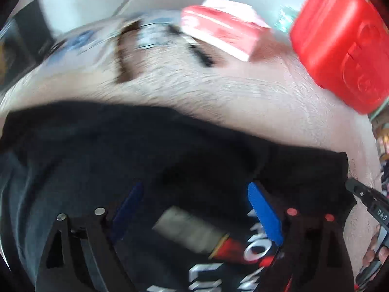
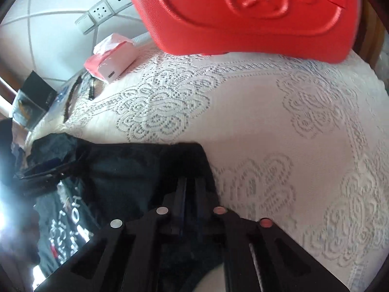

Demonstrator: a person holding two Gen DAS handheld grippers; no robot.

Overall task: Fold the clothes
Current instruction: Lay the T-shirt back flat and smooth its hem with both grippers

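Note:
A black T-shirt with white and red print (image 1: pixel 170 160) lies on a lace-covered bed. In the left wrist view my left gripper (image 1: pixel 194 194) is open, its blue-padded fingers (image 1: pixel 263 211) spread over the shirt. The other gripper's tip (image 1: pixel 364 194) shows at the shirt's right corner. In the right wrist view the shirt (image 2: pixel 116 168) lies to the left, and my right gripper (image 2: pixel 190 182) is shut on its right corner, the fingers close together on the black cloth.
A red suitcase (image 2: pixel 243 12) stands at the far side of the bed (image 2: pixel 279 133), also in the left view (image 1: pixel 340 43). A pink tissue pack (image 2: pixel 111 58) and dark small items lie far left. A power strip (image 2: pixel 102 12) is on the tiled floor.

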